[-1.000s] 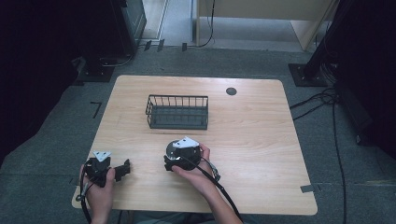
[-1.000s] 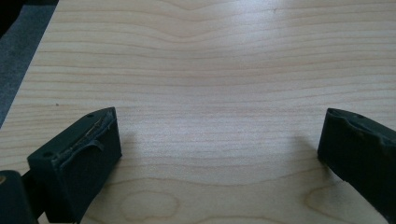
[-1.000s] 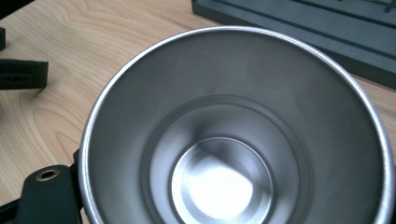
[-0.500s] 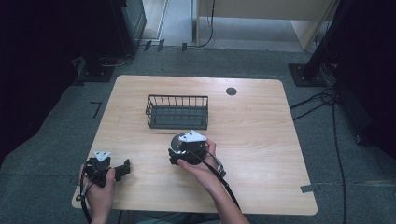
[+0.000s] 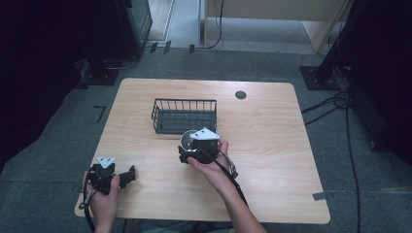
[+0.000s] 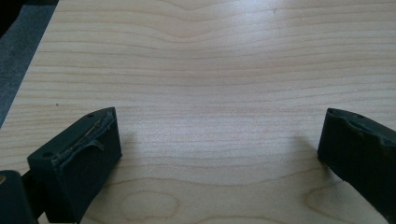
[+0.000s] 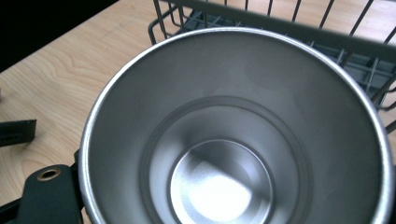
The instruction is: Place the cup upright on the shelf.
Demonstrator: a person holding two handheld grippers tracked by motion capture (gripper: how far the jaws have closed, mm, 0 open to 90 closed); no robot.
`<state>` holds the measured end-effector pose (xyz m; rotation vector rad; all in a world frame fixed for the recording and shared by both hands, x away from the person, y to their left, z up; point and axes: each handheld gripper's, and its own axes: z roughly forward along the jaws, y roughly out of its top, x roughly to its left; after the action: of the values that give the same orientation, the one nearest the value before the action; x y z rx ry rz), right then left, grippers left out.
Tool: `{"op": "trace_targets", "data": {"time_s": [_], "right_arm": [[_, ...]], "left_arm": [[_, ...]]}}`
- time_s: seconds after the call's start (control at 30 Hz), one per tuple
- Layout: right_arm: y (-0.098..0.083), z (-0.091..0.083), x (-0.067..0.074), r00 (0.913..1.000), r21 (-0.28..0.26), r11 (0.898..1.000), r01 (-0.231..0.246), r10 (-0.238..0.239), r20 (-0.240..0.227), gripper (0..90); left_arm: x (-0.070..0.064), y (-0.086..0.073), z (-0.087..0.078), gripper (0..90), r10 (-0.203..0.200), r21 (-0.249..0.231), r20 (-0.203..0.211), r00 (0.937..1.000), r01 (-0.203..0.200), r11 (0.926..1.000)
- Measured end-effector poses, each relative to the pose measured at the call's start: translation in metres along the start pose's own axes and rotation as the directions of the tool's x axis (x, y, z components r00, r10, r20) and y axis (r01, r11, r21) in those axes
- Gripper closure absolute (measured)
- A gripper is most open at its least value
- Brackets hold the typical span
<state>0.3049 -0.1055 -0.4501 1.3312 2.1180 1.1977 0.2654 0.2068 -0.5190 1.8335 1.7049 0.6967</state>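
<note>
Wooden worktop (image 5: 272, 145): wire basket (image 5: 184, 115); steel cup (image 7: 233, 135), rigid, light, slippery, pinched at rim by right hand-held gripper (image 5: 194, 151); left hand-held gripper (image 5: 127, 175) spread, empty.

overhead camera, two close gripper cameras, shared table (image 5: 272, 145)

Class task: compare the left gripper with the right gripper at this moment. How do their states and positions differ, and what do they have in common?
The left gripper is open with bare wood between its jaws; the right gripper is shut on a metal cup. The left gripper sits near the table's front left corner; the right gripper is mid-table, just in front of the wire basket. Both are black, hand-held, with a grey plate on top.
</note>
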Motion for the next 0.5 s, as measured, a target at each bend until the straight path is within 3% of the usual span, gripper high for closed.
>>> {"op": "trace_targets", "data": {"time_s": [0.5], "right_arm": [[0.033, -0.009, -0.007, 0.9994, -0.045, 0.999, 0.024, -0.023, 0.024, 16.7]], "left_arm": [[0.0, 0.0, 0.0, 0.0, 0.001, 0.001, 0.001, 1.0, -0.001, 1.0]]}}
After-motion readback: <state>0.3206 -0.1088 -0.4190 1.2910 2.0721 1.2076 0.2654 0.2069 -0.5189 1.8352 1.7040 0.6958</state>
